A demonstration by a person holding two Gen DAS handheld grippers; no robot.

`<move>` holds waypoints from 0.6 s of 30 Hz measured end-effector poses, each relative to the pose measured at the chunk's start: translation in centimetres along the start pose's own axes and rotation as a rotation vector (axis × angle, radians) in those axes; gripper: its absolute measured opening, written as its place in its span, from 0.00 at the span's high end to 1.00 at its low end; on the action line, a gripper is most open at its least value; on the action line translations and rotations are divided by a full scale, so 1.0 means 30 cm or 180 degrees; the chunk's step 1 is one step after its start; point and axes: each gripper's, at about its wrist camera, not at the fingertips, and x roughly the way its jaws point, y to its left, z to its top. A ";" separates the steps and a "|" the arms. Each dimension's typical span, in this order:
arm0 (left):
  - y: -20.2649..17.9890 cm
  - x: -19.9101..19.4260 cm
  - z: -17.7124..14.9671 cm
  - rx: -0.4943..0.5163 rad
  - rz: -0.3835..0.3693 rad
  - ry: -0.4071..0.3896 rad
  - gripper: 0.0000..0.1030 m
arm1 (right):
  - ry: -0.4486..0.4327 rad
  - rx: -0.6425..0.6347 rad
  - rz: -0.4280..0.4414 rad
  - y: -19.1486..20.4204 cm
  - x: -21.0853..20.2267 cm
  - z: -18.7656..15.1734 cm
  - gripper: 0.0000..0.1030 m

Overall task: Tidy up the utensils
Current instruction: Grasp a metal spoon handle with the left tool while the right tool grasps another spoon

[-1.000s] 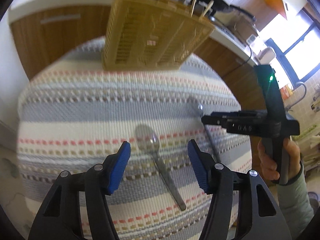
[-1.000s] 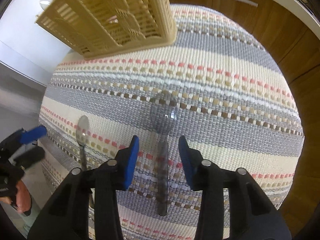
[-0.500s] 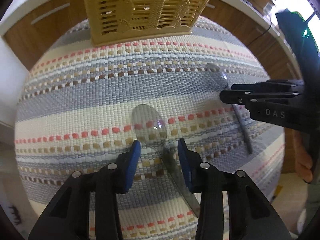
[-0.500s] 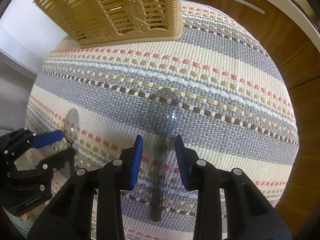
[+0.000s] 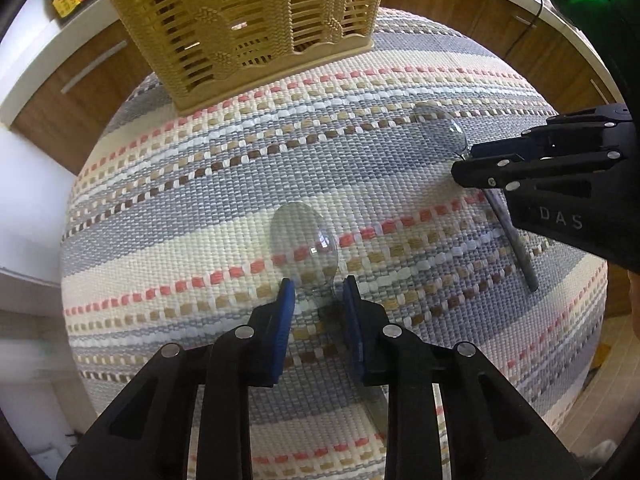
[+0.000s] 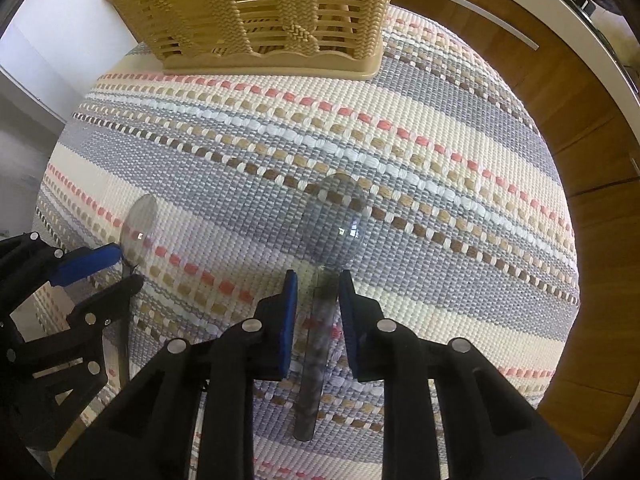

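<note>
— Where do the spoons lie against the grippers?

— Nearest, the black left gripper with blue pads [image 5: 318, 286] has its fingers parted either side of the neck of a clear plastic spoon [image 5: 303, 236], bowl poking out ahead; I can't tell if the pads touch it. The matching right gripper [image 6: 318, 280] likewise straddles the handle of a second clear plastic spoon [image 6: 334, 220], not yet clamped.

— And further off?

— Both lie flat on the striped woven mat [image 6: 420, 168]; the tan slatted plastic utensil basket [image 6: 260, 12] stands at its far edge.
</note>
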 end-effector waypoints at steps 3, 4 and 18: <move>0.038 -0.011 -0.019 0.0038 -0.0004 -0.0001 0.77 | 0.0007 0.0002 0.0015 -0.012 0.006 0.002 0.88; 0.036 -0.012 -0.017 0.0049 0.0007 0.0003 0.78 | 0.0005 0.0002 0.0007 -0.012 0.005 0.002 0.90; 0.030 -0.040 -0.047 0.0148 0.0027 -0.0174 0.90 | -0.0034 -0.0136 0.0067 -0.007 -0.014 -0.024 0.90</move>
